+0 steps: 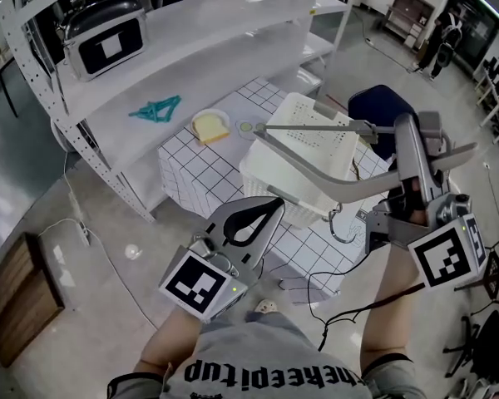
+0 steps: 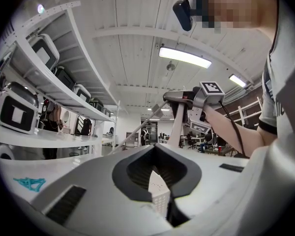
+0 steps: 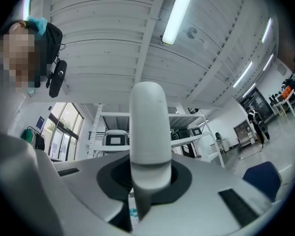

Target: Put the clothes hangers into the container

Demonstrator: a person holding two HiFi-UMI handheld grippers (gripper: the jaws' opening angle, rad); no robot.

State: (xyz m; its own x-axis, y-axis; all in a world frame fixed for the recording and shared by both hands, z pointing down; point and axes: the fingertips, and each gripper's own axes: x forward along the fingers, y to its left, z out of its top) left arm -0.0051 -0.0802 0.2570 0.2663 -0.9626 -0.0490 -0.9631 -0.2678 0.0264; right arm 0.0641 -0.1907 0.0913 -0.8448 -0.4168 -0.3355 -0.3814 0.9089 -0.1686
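A long pale grey clothes hanger (image 1: 316,181) hangs in the air over the white slatted basket (image 1: 316,135), its metal hook (image 1: 343,229) pointing down toward me. My right gripper (image 1: 407,135) is shut on one end of it. In the right gripper view the hanger's thick arm (image 3: 148,127) rises straight up from between the jaws. My left gripper (image 1: 274,203) sits lower, in front of the basket, shut with nothing in it; its jaws meet at the tip (image 2: 155,149). A teal hanger (image 1: 155,108) lies on the white shelf at the left.
The basket stands on a small table with a checked cloth (image 1: 191,173). A slice of bread on a plate (image 1: 209,126) lies beside it. A white metal rack (image 1: 83,90) runs along the left, with a black case (image 1: 106,38) on its top shelf. Cables (image 1: 324,293) trail on the floor.
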